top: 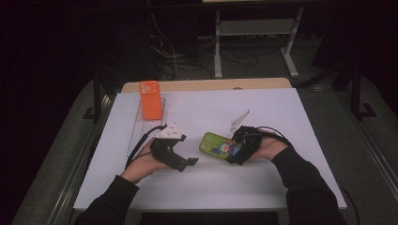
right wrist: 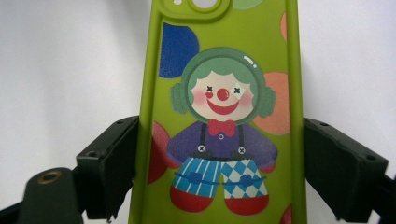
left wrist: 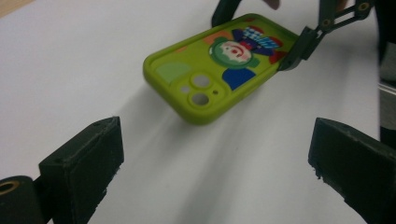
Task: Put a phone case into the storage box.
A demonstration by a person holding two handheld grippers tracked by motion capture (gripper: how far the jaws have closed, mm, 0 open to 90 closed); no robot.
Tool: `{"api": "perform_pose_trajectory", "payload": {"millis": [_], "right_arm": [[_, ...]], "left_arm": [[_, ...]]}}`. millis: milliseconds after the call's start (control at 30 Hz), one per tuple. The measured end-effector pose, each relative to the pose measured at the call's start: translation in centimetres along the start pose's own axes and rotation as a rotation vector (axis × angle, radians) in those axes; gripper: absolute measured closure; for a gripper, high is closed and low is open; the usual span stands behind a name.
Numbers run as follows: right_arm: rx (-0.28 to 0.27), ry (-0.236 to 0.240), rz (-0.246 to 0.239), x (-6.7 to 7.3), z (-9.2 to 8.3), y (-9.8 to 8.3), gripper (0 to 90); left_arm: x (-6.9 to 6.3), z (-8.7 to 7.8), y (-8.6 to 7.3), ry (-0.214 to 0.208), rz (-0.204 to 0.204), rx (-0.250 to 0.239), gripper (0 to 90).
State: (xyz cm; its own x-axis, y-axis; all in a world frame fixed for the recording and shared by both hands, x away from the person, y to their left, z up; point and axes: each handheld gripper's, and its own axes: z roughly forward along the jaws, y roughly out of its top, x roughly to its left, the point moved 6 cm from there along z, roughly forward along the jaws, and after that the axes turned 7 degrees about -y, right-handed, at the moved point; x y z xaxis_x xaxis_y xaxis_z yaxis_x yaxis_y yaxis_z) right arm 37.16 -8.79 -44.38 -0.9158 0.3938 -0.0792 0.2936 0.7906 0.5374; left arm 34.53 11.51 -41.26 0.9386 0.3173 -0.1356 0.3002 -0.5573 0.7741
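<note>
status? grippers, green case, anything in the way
Right gripper shut on green phone case, case held off the table. Left gripper open, holding nothing, aimed at the case. Orange phone case upright in far rack, well clear.

On the desk (top: 281, 187), a phone case (top: 150, 99) stands upright at the far left, on a clear tray (top: 136, 133) that runs toward the person. Nearer and toward the middle, a second phone case (top: 217, 144) sits between the jaws of the right gripper (top: 237, 151), clamped by its long sides, its camera end pointing left. The left gripper (top: 187, 161) lies just left of it, apart from it, jaws wide with nothing between them.
</note>
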Motion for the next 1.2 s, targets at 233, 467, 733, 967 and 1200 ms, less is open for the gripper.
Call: {"api": "perform_pose_trajectory", "payload": {"millis": [233,467,733,967,1200], "right_arm": [[-0.019,0.005,-0.033,-0.6,-1.1,0.0,15.0],[0.001,0.017,-0.093,0.2,-0.9,-0.3,15.1],[0.001,0.057,-0.159,1.8,-0.9,0.4,15.1],[0.004,0.096,-0.212,3.3,-0.8,1.1,15.0],[0.001,0.108,-0.257,4.3,-0.6,1.7,15.0]], "left_arm": [[0.3,1.3,2.5,-0.086,0.078,0.049,3.0],[0.3,2.0,3.1,-0.137,0.114,0.04,2.8],[-0.8,2.6,2.6,-0.187,0.166,0.081,2.8],[-1.3,3.5,1.8,-0.218,0.203,0.143,2.8],[-2.1,4.3,1.2,-0.257,0.232,0.193,2.9]]}}
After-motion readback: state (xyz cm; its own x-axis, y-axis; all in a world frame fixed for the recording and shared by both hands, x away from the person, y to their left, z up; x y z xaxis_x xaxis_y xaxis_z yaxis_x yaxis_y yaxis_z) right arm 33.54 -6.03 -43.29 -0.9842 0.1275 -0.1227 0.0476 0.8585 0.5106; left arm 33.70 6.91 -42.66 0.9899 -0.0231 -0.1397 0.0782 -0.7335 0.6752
